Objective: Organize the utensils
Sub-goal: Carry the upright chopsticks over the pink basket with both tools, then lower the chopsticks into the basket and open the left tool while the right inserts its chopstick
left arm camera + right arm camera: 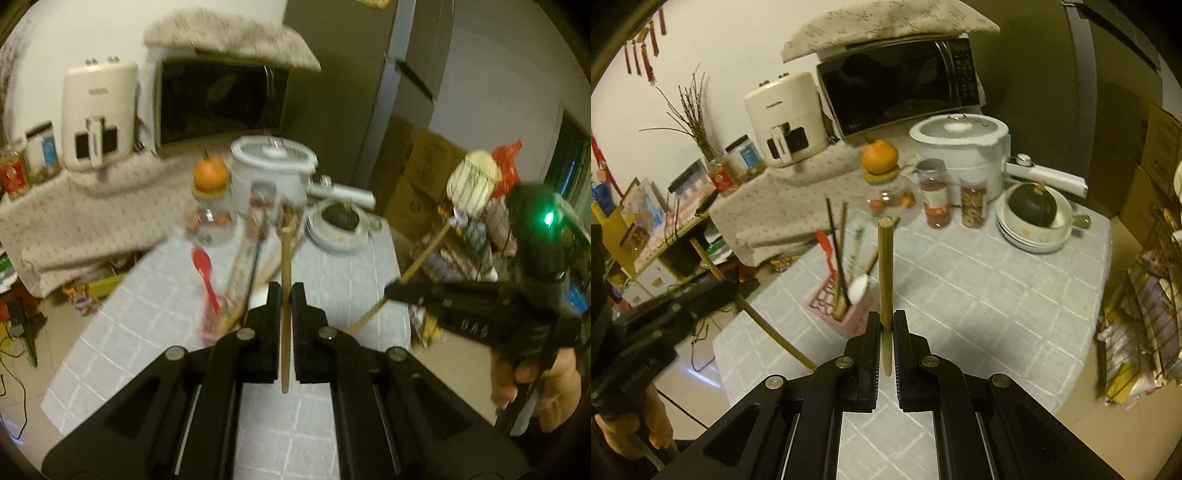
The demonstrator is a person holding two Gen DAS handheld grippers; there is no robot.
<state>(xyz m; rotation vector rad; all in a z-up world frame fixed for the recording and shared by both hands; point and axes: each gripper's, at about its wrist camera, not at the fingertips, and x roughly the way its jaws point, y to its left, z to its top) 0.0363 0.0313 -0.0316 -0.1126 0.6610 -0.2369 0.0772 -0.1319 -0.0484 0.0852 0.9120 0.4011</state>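
Observation:
My left gripper (285, 291) is shut on a wooden chopstick (285, 258) that stands up between its jaws, above the grey checked tablecloth (332, 280). Just left of it stands a pink utensil holder (208, 328) with a red spoon (202, 266) and several chopsticks. My right gripper (886, 318) is shut on a second wooden chopstick (885, 266), above and right of the pink holder (846, 314), which holds a red spoon, a white spoon (858, 288) and dark chopsticks. Each view shows the other gripper off to the side: right gripper (392, 290), left gripper (729, 290) with its chopstick (764, 325).
At the table's far side stand a white rice cooker (960, 147), two spice jars (936, 199), a glass jar topped by an orange (880, 157) and stacked bowls holding a dark squash (1032, 205). A microwave (897, 85) and air fryer (785, 118) sit behind. The floor lies past the left edge.

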